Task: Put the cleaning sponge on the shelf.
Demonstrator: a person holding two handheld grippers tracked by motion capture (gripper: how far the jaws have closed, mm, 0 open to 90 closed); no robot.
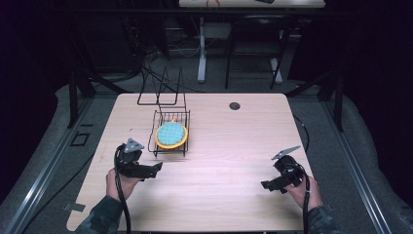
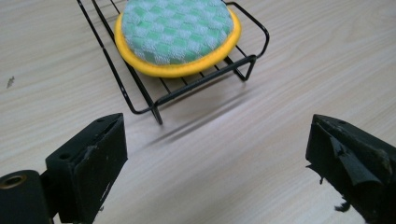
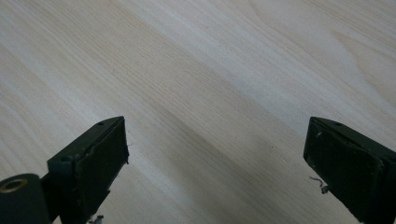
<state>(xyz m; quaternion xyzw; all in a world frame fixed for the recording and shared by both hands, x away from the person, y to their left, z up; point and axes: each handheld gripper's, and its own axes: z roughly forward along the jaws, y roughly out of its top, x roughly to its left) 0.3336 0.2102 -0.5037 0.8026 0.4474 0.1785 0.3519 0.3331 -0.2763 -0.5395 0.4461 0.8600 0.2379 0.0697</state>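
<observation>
Pad [image 1: 171, 134]: round, green-checked with a yellow rim, lying flat in the black wire rack [image 1: 163, 145], left of the desk's middle.
Left tongs [image 1: 157, 168]: near the rack's front edge, apart from it; jaws stand wide with nothing between them.
Desk [image 1: 229, 146]: pale wood grain.
Right tongs [image 1: 265, 185]: well apart from the rack, at the right; jaws spread wide over bare wood, gripping nothing.

black tongs [image 1: 157, 169] with grey three-cornered plates, trailing black cables, dark patterned sleeves [image 1: 100, 218]
</observation>
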